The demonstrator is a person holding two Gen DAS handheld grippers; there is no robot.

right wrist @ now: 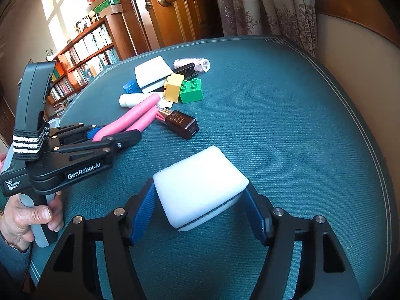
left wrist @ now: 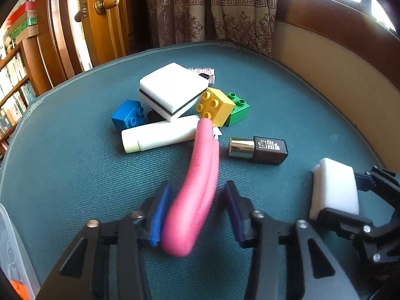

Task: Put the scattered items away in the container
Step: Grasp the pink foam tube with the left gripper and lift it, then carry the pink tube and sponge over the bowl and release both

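Left claw [left wrist: 195, 215] open around the pink handles [left wrist: 197, 187], left pad touching — not yet clamped. Right claw [right wrist: 200, 210] grips the white sponge [right wrist: 200, 190] off the teal surface [right wrist: 287, 137], presumably bound for the container [left wrist: 10, 250] at its left edge.

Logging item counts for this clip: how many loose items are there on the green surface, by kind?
Toy bricks: 3 (blue, yellow, green)
White sponge blocks: 2 (pile, in right gripper)
White tube: 1
Pink-handled tool: 1
Brown cosmetic bottle: 1
Black comb: 1
Pink hair roller: 1
Total: 10
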